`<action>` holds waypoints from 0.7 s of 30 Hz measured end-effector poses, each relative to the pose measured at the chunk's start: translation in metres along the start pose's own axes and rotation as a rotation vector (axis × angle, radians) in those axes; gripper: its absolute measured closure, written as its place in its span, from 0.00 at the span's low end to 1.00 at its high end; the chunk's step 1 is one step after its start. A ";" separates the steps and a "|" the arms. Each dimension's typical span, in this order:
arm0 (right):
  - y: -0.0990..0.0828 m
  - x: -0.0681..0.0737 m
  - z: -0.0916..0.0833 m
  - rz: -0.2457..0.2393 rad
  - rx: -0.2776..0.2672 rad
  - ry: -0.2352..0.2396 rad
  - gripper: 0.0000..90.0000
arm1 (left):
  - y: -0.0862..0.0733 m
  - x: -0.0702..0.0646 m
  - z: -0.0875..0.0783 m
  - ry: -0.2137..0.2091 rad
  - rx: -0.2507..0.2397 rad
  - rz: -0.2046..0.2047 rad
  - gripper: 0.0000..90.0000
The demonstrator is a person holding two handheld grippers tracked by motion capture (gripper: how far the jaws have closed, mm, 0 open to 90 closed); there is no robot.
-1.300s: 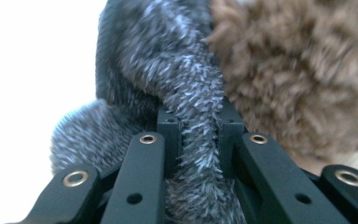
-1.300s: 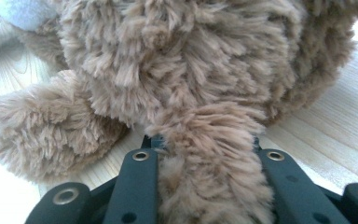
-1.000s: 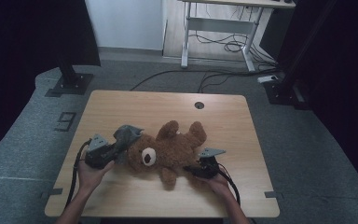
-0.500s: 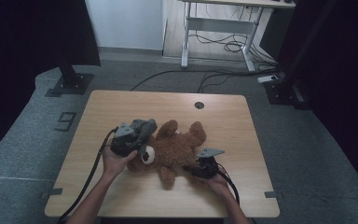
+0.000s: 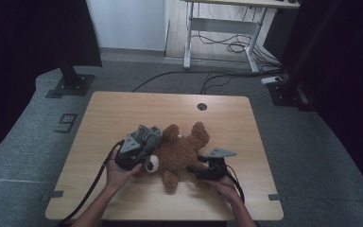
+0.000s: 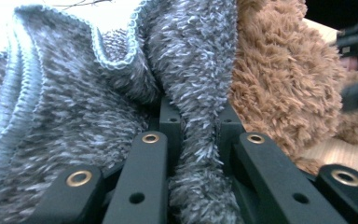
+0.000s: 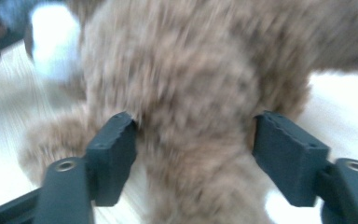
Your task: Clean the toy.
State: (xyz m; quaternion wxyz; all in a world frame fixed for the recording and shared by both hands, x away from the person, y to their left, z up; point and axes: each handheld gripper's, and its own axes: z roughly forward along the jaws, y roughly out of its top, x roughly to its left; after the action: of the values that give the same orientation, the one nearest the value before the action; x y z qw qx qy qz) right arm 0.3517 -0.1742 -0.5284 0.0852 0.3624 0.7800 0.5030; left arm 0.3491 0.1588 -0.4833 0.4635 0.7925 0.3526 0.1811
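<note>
A brown teddy bear [image 5: 183, 150] lies on its back on the wooden table [image 5: 123, 109], its white muzzle [image 5: 154, 163] to the left. My left gripper [image 5: 141, 150] sits at the bear's head, shut on a fold of a fuzzy grey knit cloth [image 5: 147, 136]. In the left gripper view the cloth [image 6: 74, 93] bunches over the jaws [image 6: 198, 116], with the bear's fur [image 6: 279, 84] just to the right. My right gripper [image 5: 196, 169] is at the bear's lower side. Its jaws [image 7: 193, 140] have just been opening and stand wide on either side of a furry limb [image 7: 191, 102].
The table has a round cable hole [image 5: 202, 106] near its far edge. Cables trail from both grippers off the near edge. A white desk frame [image 5: 217, 28] and black stand bases [image 5: 68, 85] are on the grey floor beyond.
My left hand has carried the grey cloth rightward from the table's left part to the bear's head and lowered it a little. The right hand has stayed at the bear's lower side.
</note>
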 end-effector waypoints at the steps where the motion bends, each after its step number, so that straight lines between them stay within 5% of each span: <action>1: 0.003 -0.001 -0.001 0.010 -0.007 0.000 0.30 | -0.001 -0.001 -0.001 -0.001 0.000 0.005 0.88; 3: 0.014 -0.003 -0.001 0.025 -0.022 0.002 0.29 | -0.002 -0.003 -0.002 -0.007 -0.004 0.004 0.88; 11: 0.033 0.000 0.026 0.039 0.090 0.030 0.20 | -0.009 -0.003 -0.005 -0.036 -0.018 -0.025 0.88; 15: 0.030 0.002 0.030 0.046 0.109 0.010 0.36 | -0.009 -0.003 -0.005 -0.047 -0.018 -0.030 0.88; 21: 0.026 0.007 0.029 -0.015 0.086 -0.005 0.64 | -0.008 -0.004 -0.006 -0.037 -0.027 -0.016 0.88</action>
State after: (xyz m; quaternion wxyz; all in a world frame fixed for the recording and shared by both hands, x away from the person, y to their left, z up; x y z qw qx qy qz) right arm 0.3739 -0.1428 -0.5184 0.0753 0.3614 0.8032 0.4674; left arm 0.3391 0.1625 -0.4872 0.4820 0.7866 0.3478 0.1674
